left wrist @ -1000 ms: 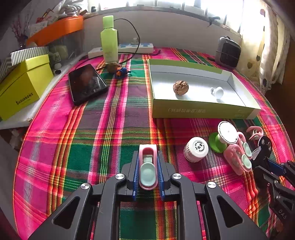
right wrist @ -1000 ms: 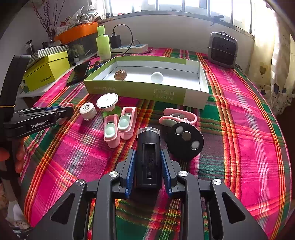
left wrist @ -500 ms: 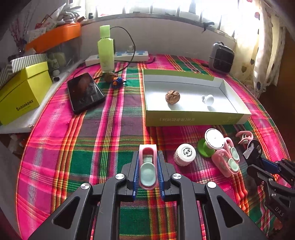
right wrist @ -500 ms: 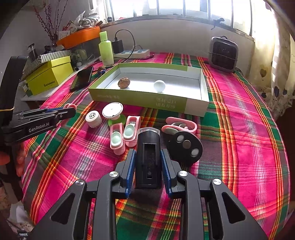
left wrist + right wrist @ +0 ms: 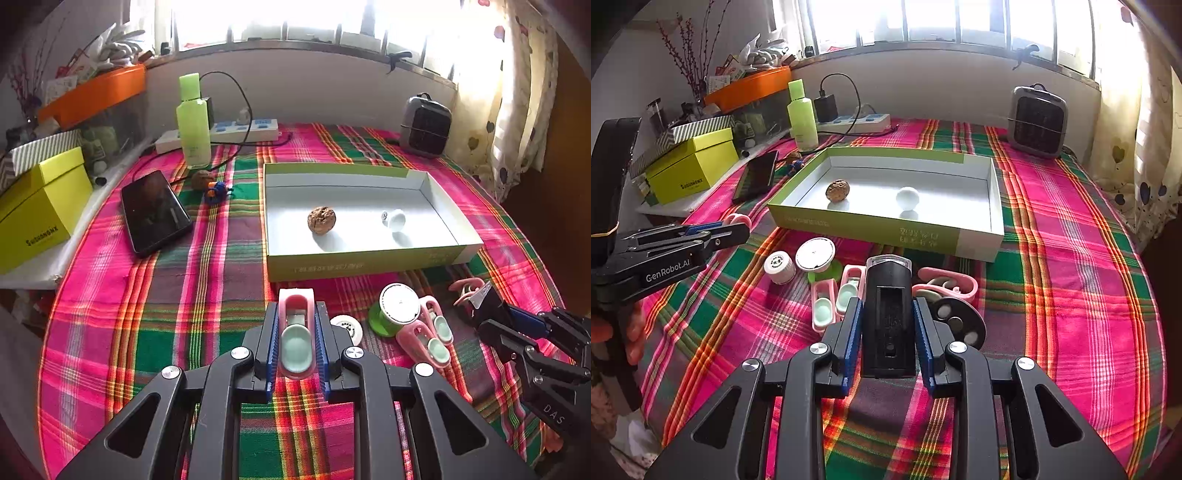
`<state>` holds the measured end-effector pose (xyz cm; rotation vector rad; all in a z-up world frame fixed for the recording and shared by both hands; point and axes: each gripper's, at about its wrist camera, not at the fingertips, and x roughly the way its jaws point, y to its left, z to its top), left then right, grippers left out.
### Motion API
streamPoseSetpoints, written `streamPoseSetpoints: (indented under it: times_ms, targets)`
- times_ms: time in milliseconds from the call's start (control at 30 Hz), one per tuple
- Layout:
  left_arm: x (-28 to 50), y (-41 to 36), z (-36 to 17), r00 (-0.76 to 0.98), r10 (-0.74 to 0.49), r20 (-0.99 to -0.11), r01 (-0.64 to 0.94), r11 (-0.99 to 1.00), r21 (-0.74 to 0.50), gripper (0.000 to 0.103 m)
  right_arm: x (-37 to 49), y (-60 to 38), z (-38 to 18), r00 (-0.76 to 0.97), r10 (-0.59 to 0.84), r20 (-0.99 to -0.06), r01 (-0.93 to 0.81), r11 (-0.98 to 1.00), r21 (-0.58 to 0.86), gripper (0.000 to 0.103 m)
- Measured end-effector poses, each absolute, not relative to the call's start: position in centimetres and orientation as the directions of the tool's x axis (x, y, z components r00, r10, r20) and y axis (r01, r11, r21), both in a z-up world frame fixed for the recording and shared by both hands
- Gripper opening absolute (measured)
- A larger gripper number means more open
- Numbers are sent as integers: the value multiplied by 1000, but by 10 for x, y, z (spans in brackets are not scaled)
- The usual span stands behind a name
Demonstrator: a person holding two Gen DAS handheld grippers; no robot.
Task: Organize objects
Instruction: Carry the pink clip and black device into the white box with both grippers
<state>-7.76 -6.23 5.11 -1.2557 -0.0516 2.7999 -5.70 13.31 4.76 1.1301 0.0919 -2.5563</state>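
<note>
The left gripper (image 5: 295,325) is clamped on a pink clip (image 5: 296,332) with a mint pad, held above the plaid cloth (image 5: 166,295) just short of the green tray (image 5: 362,264). The right gripper (image 5: 888,317) is closed part-way around a black block-shaped device (image 5: 888,314) with a clear front end.

The left wrist view shows the tray from its long side: a walnut (image 5: 321,220) and a white ball (image 5: 395,218) sit apart on its white floor. It also catches the right gripper from outside (low at the right edge, its load partly hidden). Only the right wrist view shows the black disc (image 5: 956,321) with three pale dots beside its fingers, and a person's hand (image 5: 628,332) behind the left gripper's body at the left edge.

Loose things lie between the grippers and the tray's near wall: a small white jar (image 5: 780,266), a white-topped green spool (image 5: 820,258), two more pink clips (image 5: 834,299) side by side, and a pink curved piece (image 5: 947,282).

Farther off stand a dark phone (image 5: 155,211), a green bottle (image 5: 192,122), a power strip (image 5: 236,129), a yellow-green box (image 5: 40,210) and a small grey heater (image 5: 1038,120).
</note>
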Motion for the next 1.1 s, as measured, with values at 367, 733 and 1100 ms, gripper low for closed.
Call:
streamPoseSetpoints:
  times_ms: [367,733,1100]
  targets:
    - [-99,-57,60,-657,129,-743,-79,-992,-103,16,-77,136,58,-639,-288,-714,327,-941,87,29]
    - [-137,-40,67,-648,154,-746,-98,-988,-119,16,-119,140,65,-630,-285,-722,323,-942,90,29]
    - [-175,-23,69,-643,167,-748,-118,-986,-118,16,-162,150,64,-628,-253,-736,287,-954,83,29]
